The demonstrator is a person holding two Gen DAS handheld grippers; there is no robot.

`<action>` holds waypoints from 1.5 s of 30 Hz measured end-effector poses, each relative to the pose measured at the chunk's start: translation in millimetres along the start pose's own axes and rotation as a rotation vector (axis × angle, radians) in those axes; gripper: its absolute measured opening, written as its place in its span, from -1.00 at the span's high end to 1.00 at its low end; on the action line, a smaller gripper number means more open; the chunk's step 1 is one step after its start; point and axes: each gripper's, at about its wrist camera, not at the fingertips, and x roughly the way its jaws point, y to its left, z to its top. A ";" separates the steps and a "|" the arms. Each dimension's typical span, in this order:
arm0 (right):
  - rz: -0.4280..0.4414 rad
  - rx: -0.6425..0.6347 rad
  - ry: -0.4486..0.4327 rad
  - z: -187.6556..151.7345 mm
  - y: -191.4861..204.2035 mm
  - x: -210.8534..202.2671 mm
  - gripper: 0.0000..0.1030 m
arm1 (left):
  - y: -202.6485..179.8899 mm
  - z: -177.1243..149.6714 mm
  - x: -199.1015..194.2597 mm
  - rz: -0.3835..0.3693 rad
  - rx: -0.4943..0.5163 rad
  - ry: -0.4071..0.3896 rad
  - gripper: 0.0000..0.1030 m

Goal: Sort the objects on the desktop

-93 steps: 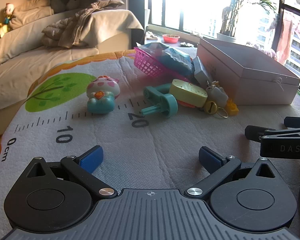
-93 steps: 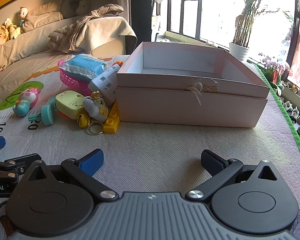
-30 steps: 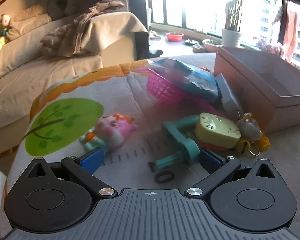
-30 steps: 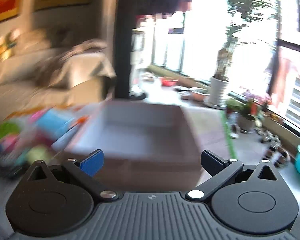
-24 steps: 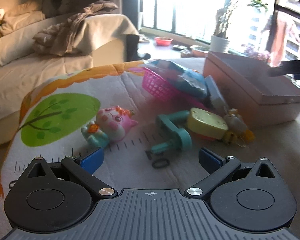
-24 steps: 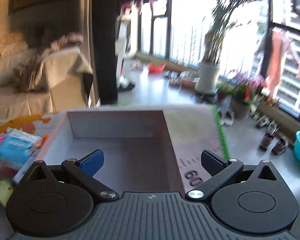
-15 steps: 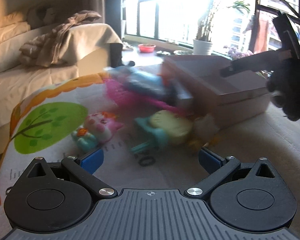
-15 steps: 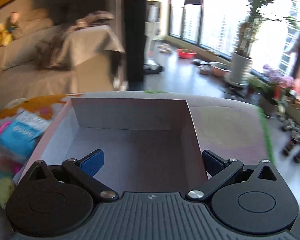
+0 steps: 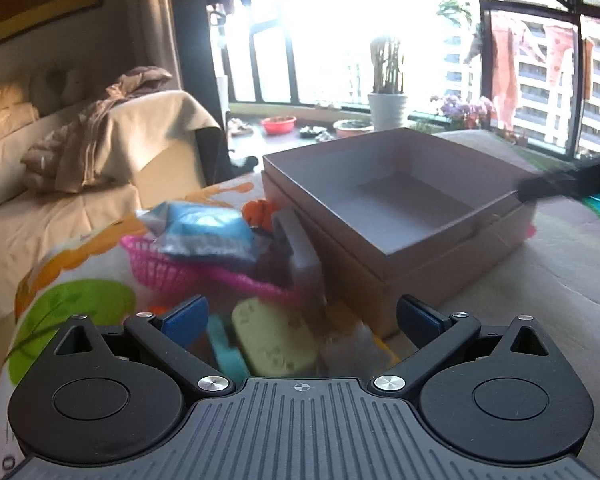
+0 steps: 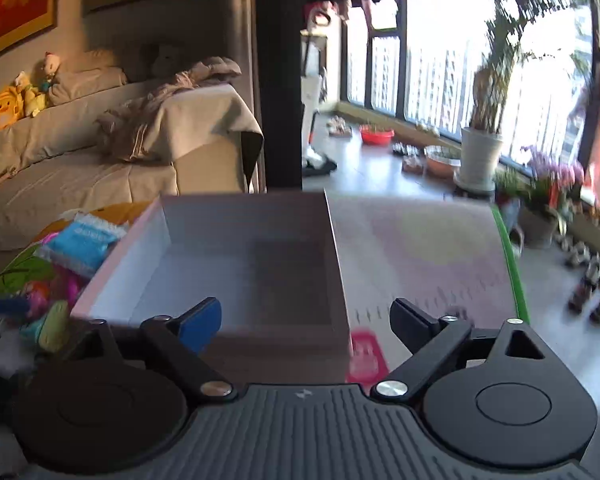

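Toys [image 9: 272,340] lie blurred between our left gripper's [image 9: 300,318] wide-spread, empty fingers, beside the pink basket [image 9: 172,264] and open box [image 9: 400,208]. Our right gripper [image 10: 306,316], likewise released and holding nothing, hovers above the box [image 10: 240,264]; its near wall is hidden.

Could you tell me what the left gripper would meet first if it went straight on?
Probably the yellow-green toy lying between the left gripper's open fingers; the pink basket sits just beyond, though blur obscures depth.
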 end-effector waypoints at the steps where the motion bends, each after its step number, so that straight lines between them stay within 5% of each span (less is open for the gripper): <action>1: 0.008 0.019 0.013 -5.6 -3.7 -2.7 -0.79 | -1.5 2.1 5.2 -0.001 0.009 0.011 -1.00; 6: 0.034 0.037 0.064 -20.7 3.4 3.9 -0.79 | -3.0 -8.8 4.8 0.083 0.091 0.036 -1.00; 11: 0.120 -0.010 0.098 -30.4 36.2 12.2 -0.70 | 24.2 -18.3 -1.5 0.140 0.048 0.068 -1.00; 18: 0.327 -0.063 0.175 -37.2 95.7 31.3 -0.04 | 48.5 -23.2 -19.4 0.170 -0.015 0.070 -0.93; 22: 0.345 -0.128 0.153 -34.9 128.2 42.5 0.26 | 59.2 -23.3 -33.1 0.126 -0.059 0.065 -0.64; 27: 0.318 -0.187 0.157 -41.4 134.1 39.9 0.71 | 59.3 -27.8 -43.0 0.060 -0.053 0.048 -0.54; 31: 0.333 -0.170 0.189 -53.9 111.9 14.4 0.72 | 41.3 -23.3 -36.7 0.032 -0.001 0.047 -0.55; 39: 0.208 -0.063 0.178 -80.9 55.4 -35.3 0.71 | 15.7 -3.8 -1.5 0.047 0.064 0.087 -0.49; 43: 0.157 0.003 0.129 -82.1 38.1 -36.7 0.22 | -11.0 -11.0 -22.1 -0.143 0.116 0.082 -0.50; 45: 0.139 0.028 0.114 -81.5 33.3 -32.8 0.16 | -26.5 -21.9 -36.7 -0.239 0.154 0.088 -0.51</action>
